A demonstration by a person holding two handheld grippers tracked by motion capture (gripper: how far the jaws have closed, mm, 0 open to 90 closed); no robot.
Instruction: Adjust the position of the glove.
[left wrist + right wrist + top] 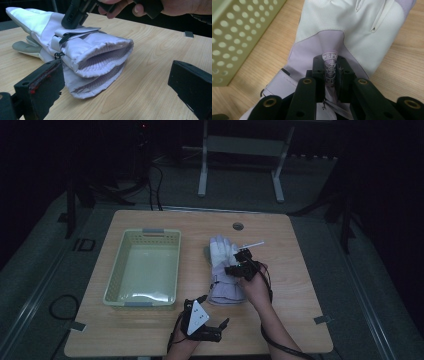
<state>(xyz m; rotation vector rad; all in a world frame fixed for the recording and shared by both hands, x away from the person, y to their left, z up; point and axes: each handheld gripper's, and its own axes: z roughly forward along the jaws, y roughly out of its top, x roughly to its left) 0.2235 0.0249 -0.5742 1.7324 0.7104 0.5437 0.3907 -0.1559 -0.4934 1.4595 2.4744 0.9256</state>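
— Where does the glove (223, 270) lie?
— On the bench (295, 270), just right of the basket (143, 266).
— And the tools?
— The right tool (239, 264) sits on the glove; the left tool (212, 327) is before the glove, near the bench's front edge.

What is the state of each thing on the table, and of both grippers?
Glove: flat on the table, cuff open, fabric pinched.
Basket: upright, nothing inside.
Right gripper: shut on the glove.
Left gripper: open, fingers apart before the cuff.
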